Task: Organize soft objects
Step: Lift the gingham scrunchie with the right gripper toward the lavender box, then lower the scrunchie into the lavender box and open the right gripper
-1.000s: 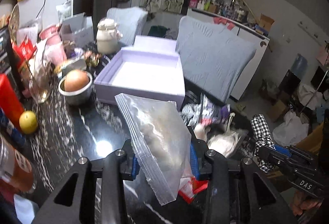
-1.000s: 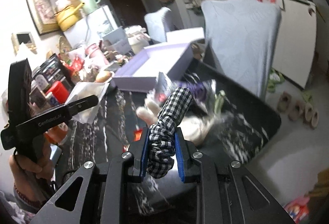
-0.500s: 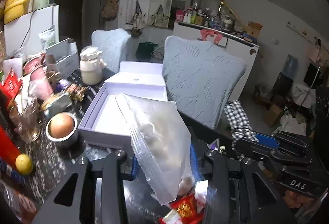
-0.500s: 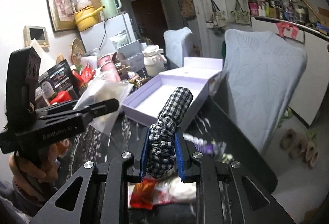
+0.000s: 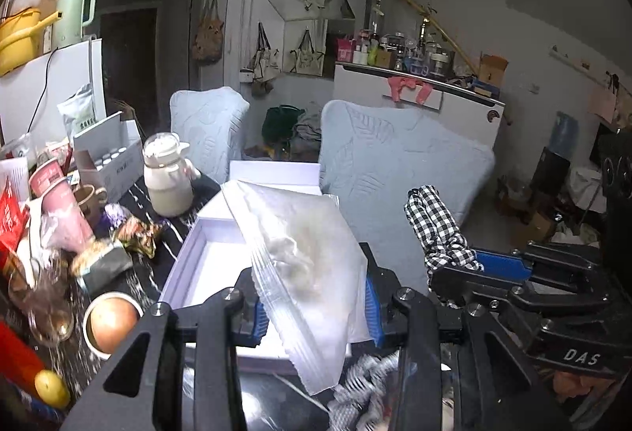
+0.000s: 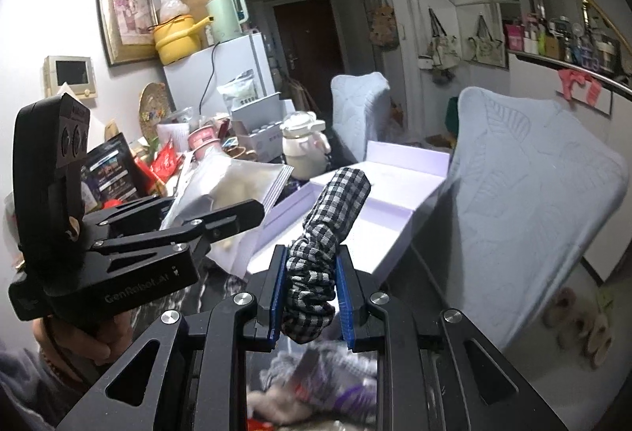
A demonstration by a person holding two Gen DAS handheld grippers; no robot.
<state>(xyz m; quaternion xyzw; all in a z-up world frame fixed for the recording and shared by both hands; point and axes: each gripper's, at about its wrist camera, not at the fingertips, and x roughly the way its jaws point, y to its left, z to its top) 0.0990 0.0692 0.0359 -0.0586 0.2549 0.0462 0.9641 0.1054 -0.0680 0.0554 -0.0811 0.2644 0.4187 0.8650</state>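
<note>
We're holding two tools, one soft thing in each. The left tool (image 5: pixel 314 306) is clamping a clear zip bag (image 5: pixel 304 265) with something pale and fluffy inside; we can't really tell what, the plastic is blurring it. The bag's lower corner is hanging down past the blue pads and covering part of the lavender box (image 5: pixel 205 265) behind it. The right tool (image 6: pixel 310 296) is pinching a black-and-white checkered scrunchie (image 6: pixel 324 245), which is sticking up and leaning toward the same open box (image 6: pixel 379 229); its bottom end is bunching between the fingers.

Both items are hanging in the air just in front of the box, the bag to the left of the scrunchie. The box's lid is standing up at the back.

Below the tools there's a blurry heap on the black marbled counter (image 5: pixel 158 229), greyish fabric plus something purple and red, too smeared to count. We're counting two pale blue chairs (image 6: pixel 529 202) behind the counter, one cream jug (image 5: pixel 168 180), one bowl holding an egg-like thing (image 5: pixel 110 324), and one yellow fruit (image 5: pixel 51 387) cut off near the edge.
</note>
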